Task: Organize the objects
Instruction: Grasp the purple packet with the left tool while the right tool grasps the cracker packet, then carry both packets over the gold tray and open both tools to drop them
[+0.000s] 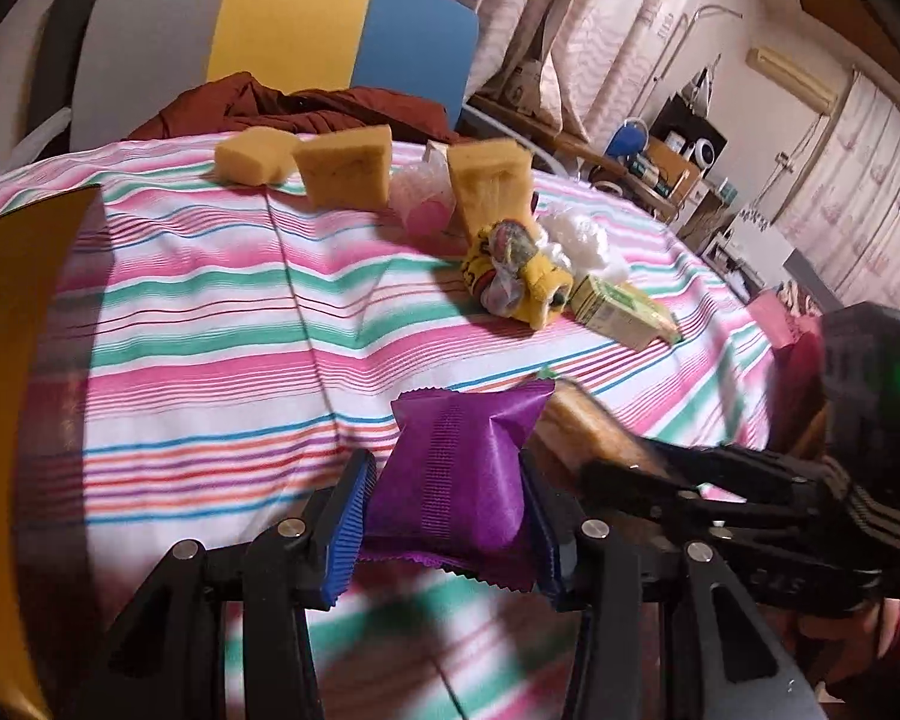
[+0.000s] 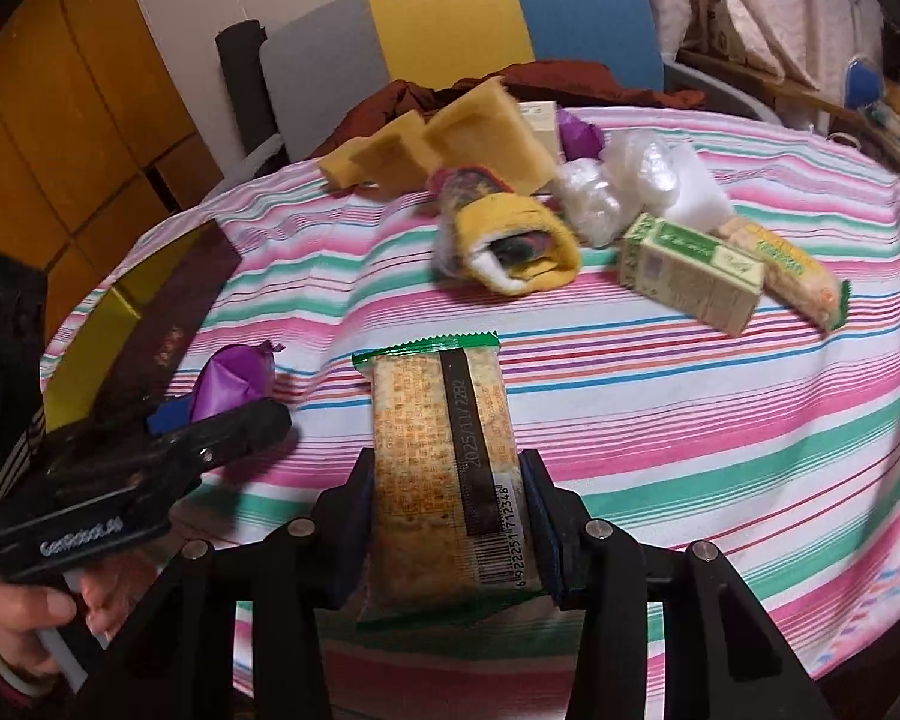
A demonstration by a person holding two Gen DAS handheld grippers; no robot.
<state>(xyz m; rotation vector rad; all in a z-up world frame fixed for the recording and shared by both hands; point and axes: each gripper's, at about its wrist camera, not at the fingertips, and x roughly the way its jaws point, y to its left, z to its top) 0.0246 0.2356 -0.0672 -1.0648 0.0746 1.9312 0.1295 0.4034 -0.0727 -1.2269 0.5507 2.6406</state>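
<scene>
My left gripper (image 1: 447,516) is shut on a purple snack packet (image 1: 459,468), held just above the striped tablecloth (image 1: 210,324). My right gripper (image 2: 447,516) is shut on a green-edged cracker packet (image 2: 444,468) with a barcode. The right gripper shows in the left wrist view (image 1: 690,480) at the right, holding the cracker packet (image 1: 582,426). The left gripper (image 2: 168,438) with the purple packet (image 2: 231,381) shows in the right wrist view at the left.
Further back on the table lie three yellow sponges (image 1: 345,171), a yellow rolled cloth (image 1: 513,273), a green carton (image 1: 621,312), white plastic wraps (image 2: 618,183), a biscuit packet (image 2: 795,273) and a yellow-and-brown box (image 2: 132,330). A chair (image 1: 294,30) with dark red cloth stands behind.
</scene>
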